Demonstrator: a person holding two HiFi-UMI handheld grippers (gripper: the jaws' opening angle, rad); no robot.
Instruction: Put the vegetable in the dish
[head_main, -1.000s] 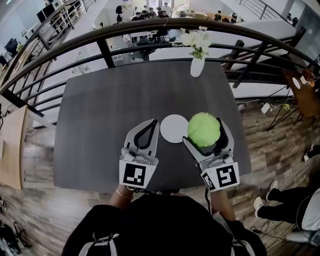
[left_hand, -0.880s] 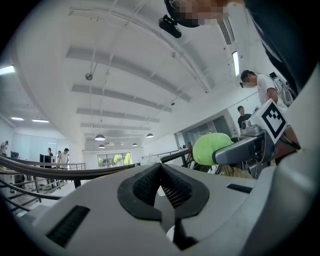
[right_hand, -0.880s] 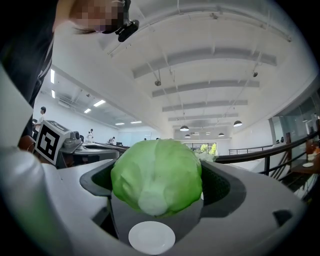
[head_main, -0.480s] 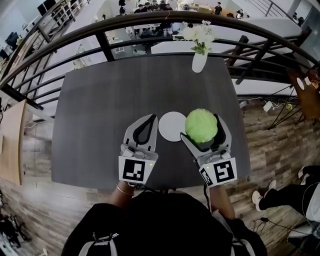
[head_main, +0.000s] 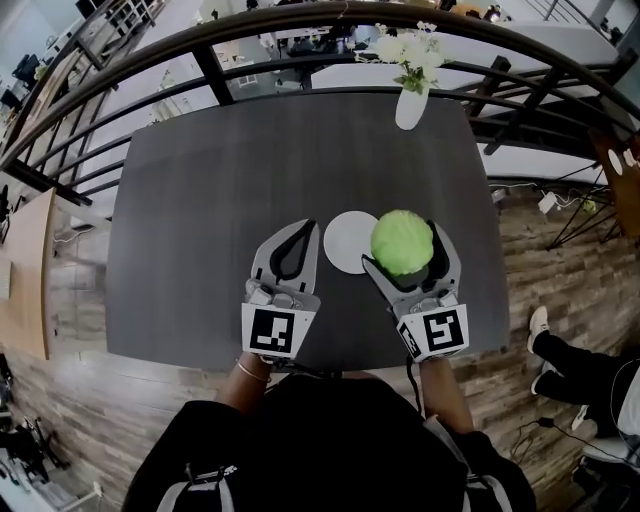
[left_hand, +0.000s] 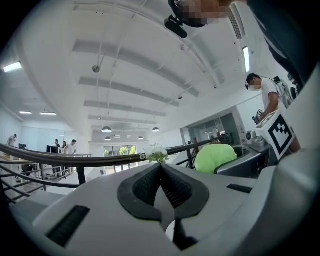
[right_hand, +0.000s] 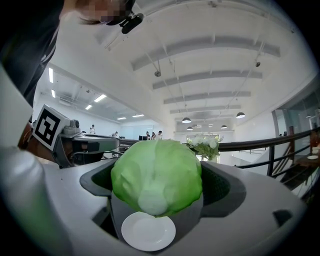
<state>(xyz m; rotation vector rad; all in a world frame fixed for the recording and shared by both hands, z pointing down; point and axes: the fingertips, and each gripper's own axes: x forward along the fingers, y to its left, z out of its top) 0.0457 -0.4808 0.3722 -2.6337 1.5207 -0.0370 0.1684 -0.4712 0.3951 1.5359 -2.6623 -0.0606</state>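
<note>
A round green cabbage sits between the jaws of my right gripper, which is shut on it above the dark table. The small white dish lies on the table just left of the cabbage, between the two grippers. From the right gripper view the cabbage fills the jaws and the dish shows below it. My left gripper is shut with nothing in it, its tips beside the dish's left edge. In the left gripper view its jaw tips meet, and the cabbage shows to the right.
A white vase with white flowers stands at the table's far edge. The dark table is bordered behind by a curved black railing. Wood floor lies to the right, where a person's legs show.
The right gripper with the cabbage has shifted slightly left, closer to the dish. The left gripper has stayed shut and almost in place.
</note>
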